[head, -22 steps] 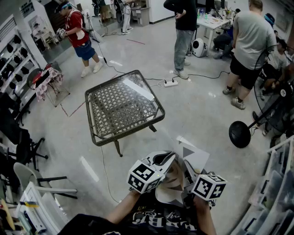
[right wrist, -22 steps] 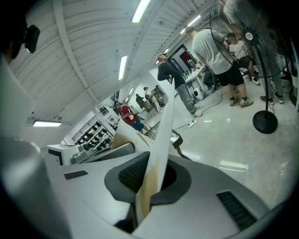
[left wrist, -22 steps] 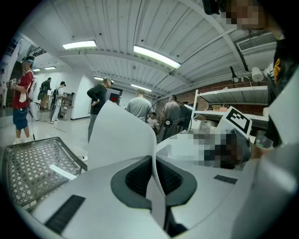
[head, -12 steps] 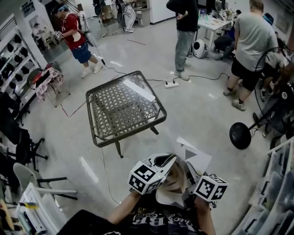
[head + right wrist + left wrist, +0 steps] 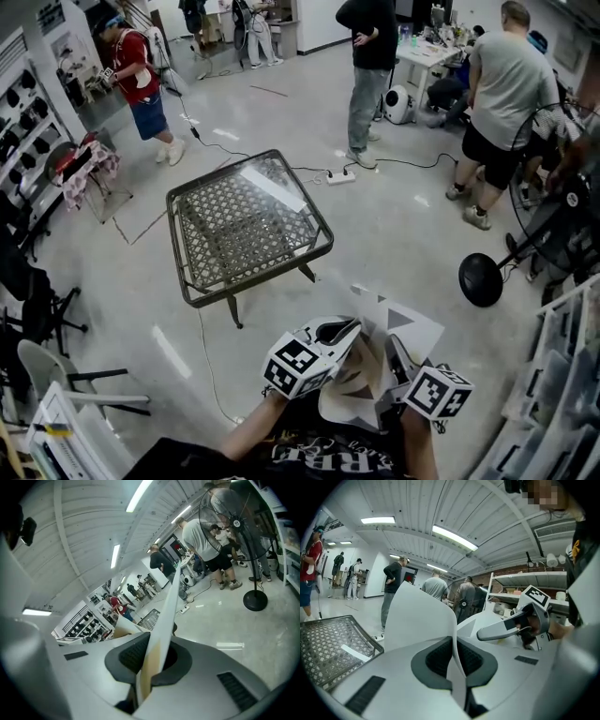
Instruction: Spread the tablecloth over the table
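White tablecloth (image 5: 405, 326) sits bunched well short of the lattice-topped table (image 5: 179, 248), off its near right corner, with its stiff free corners jutting away from the person. Both the left gripper (image 5: 349, 328) and the right gripper (image 5: 392, 349) are clenched on an edge of it. The folds between them hide its long axis.

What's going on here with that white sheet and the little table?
A person is holding a white tablecloth with two hand-held tools. The left tool and the right tool are each clamped shut on a part of it. The cloth is bunched up close to the person's body and has not been opened out. The table stands ahead on the floor, apart from the cloth, with nothing spread over it yet. Other people stand around the room beyond it.
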